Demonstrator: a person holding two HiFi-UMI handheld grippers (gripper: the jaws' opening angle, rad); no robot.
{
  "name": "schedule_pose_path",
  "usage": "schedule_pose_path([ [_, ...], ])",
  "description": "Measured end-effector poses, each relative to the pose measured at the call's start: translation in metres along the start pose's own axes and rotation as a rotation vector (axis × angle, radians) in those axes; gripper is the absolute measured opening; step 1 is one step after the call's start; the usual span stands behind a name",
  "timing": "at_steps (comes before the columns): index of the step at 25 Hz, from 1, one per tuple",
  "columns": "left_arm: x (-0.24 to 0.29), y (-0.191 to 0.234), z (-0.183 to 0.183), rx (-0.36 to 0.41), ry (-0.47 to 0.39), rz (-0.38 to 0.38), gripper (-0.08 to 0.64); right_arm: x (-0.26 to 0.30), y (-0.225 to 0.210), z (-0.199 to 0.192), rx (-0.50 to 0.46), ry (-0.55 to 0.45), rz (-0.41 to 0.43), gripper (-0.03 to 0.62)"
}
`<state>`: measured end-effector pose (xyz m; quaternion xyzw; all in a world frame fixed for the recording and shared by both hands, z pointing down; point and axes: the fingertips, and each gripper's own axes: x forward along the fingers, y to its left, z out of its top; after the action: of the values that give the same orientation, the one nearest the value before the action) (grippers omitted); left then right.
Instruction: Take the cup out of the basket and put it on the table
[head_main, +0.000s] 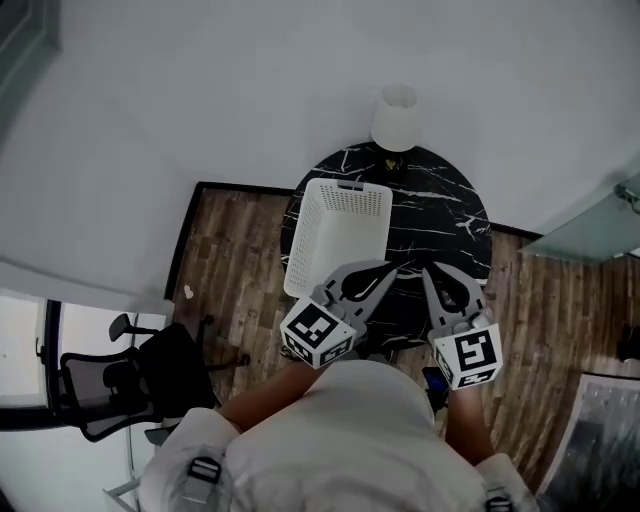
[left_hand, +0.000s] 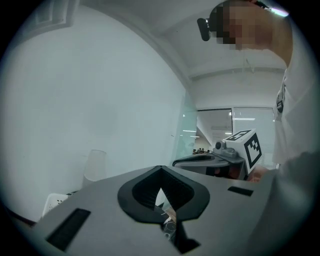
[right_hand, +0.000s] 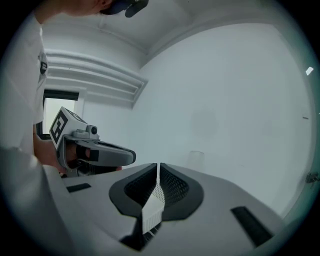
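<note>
I see a round black marble table (head_main: 440, 215) on wood flooring (head_main: 235, 250) by a white wall (head_main: 300, 60), bearing the basket (head_main: 340, 235) and the cup (head_main: 397, 118). My left gripper (head_main: 385, 268) and right gripper (head_main: 430, 272) are clenched, empty.

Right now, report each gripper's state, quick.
Left gripper: closed, holding nothing.
Right gripper: closed, holding nothing.

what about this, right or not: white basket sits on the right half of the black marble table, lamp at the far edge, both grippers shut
Not quite: the head view shows the white basket on the left half of the black marble table. The lamp does stand at the far edge, and the left gripper and right gripper are both shut.
</note>
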<state>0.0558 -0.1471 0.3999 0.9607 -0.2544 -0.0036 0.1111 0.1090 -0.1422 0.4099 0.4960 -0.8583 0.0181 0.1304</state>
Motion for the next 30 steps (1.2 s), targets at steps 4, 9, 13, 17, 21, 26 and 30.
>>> schedule_pose_path([
  [4, -0.014, 0.002, 0.03, 0.035, -0.056, 0.01, 0.005, 0.001, 0.016, 0.032, 0.01, -0.078, 0.035, 0.021],
  [9, -0.024, -0.004, 0.053, 0.047, -0.108, -0.006, 0.005, 0.002, 0.033, 0.057, 0.016, -0.141, 0.078, 0.015],
  [13, -0.032, -0.007, 0.062, 0.073, -0.117, 0.006, 0.005, -0.004, 0.041, 0.071, 0.027, -0.193, 0.08, 0.009],
  [17, -0.039, -0.004, 0.066, 0.094, -0.128, 0.018, 0.005, -0.004, 0.046, 0.077, 0.027, -0.211, 0.081, 0.01],
  [21, -0.037, -0.002, 0.068, 0.083, -0.141, 0.03, 0.005, -0.002, 0.046, 0.078, 0.025, -0.211, 0.08, 0.009],
  [26, -0.032, -0.002, 0.066, 0.083, -0.149, 0.02, 0.005, -0.001, 0.045, 0.079, 0.041, -0.229, 0.066, 0.009],
  [30, -0.032, -0.002, 0.068, 0.071, -0.155, 0.017, 0.005, -0.002, 0.044, 0.077, 0.046, -0.225, 0.052, 0.008],
])
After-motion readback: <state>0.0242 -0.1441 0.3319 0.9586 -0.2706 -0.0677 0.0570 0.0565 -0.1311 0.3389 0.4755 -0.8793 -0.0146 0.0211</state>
